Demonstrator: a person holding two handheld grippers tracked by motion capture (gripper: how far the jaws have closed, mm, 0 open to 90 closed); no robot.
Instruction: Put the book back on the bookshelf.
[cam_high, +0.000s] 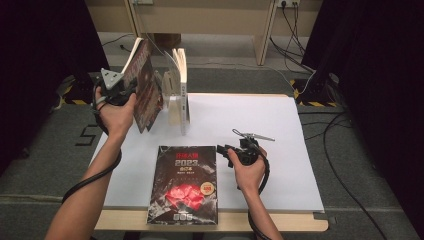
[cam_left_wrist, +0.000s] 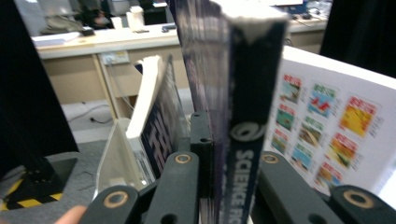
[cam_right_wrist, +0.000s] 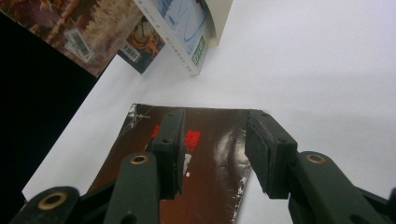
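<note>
held book's spine (cam_left_wrist: 245, 154) reads "science fic"; flat book (cam_high: 186, 182) "2023".

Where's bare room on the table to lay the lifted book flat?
The white sheet is bare right of the stand, beyond the right gripper. Crowded at left: the flat book and the left gripper clamping the lifted book.

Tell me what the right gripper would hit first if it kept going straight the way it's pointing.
Probably the dark book lying flat on the table: the right gripper has open jaws aimed over its near corner. Past that stand the upright books, though depth is hard to judge.
</note>
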